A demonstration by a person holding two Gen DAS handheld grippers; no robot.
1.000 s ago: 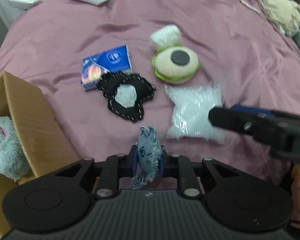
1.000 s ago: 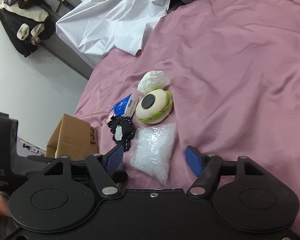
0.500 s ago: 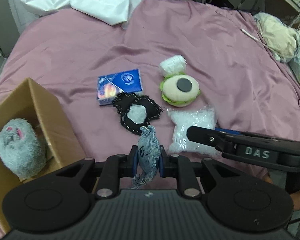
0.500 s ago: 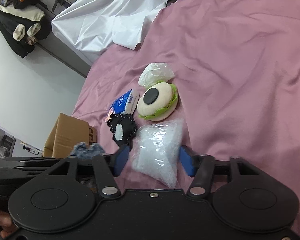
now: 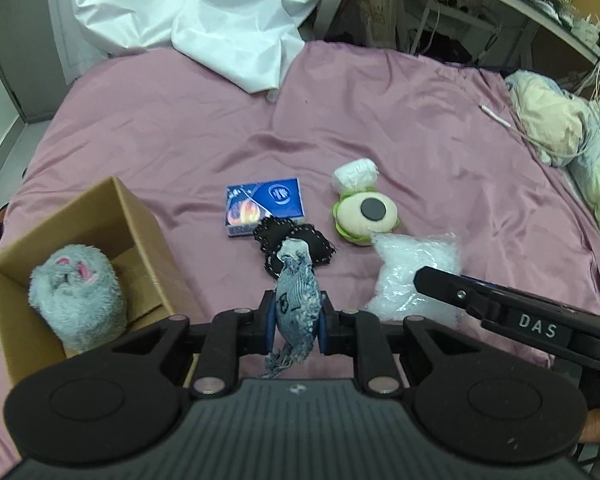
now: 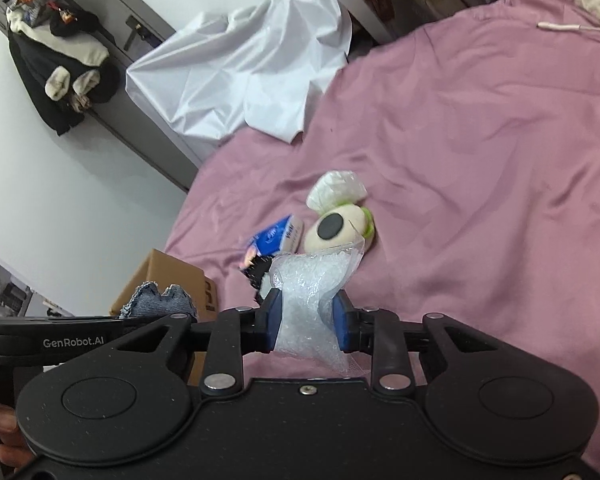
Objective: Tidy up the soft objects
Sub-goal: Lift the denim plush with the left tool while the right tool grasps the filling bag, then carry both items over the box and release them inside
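My left gripper (image 5: pixel 297 320) is shut on a frayed denim piece (image 5: pixel 296 304), held above the pink bed beside an open cardboard box (image 5: pixel 136 220) with a grey plush toy (image 5: pixel 76 296) inside. My right gripper (image 6: pixel 306 322) is shut on a clear bag of white beads (image 6: pixel 312 280), which also shows in the left wrist view (image 5: pixel 416 272). On the bed lie a black stitched pouch (image 5: pixel 276 240), a blue tissue pack (image 5: pixel 264 204), a cream and green round plush (image 5: pixel 366 216) and a white wrapped bundle (image 5: pixel 354 174).
A crumpled white sheet (image 5: pixel 204 12) lies at the bed's far edge. Pale bedding (image 5: pixel 556 132) is heaped at the right. A thin white stick (image 5: pixel 496 116) lies on the cover. Dark clothes (image 6: pixel 60 64) hang on the wall at left.
My right gripper closed on the bead bag, which was lying loose between open fingers. My left gripper pulled back and up with the denim piece, so the box came more into view.
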